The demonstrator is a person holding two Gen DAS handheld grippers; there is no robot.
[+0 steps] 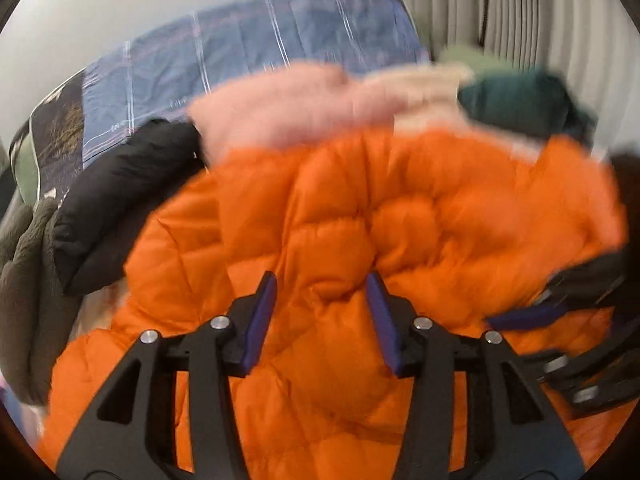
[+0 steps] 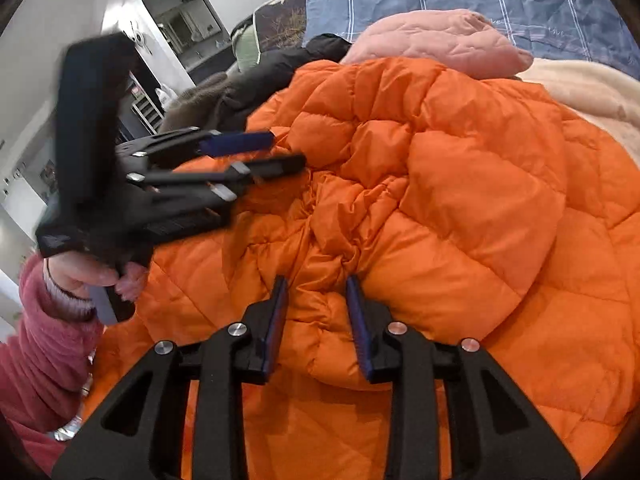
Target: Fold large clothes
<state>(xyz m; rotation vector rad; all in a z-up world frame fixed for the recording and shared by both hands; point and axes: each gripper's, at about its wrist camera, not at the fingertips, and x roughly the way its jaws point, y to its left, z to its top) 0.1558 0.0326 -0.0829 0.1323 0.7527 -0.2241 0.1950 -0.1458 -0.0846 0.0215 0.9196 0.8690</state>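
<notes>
**Orange puffer jacket lies bunched on the bed, both grippers over it with nothing held**

Nearest to each camera are its own jaws. The left gripper stands with its jaws apart above the orange jacket, and no cloth is pinched between them. The right gripper has a narrower gap, also apart, its tips just at a gathered knot of fabric but not clamped on it.

The jacket is crumpled in a heap on top of other clothes. It looks light and puffy, quilted into soft panels that will squash under a pinch and spring back. The shell seems smooth and likely slippery, so a thin single layer may slide out. A seam, hem or the bunched ridge in the middle would probably give a firmer hold than a fat panel.

Beside it lie a black jacket and a brownish fleece; beyond are a pink quilted garment, a cream fleece and a dark green garment.

All rest on a bed with a blue checked cover. Farther off are pale curtains and a white wall. A hand in a pink sleeve holds the left gripper.
</notes>
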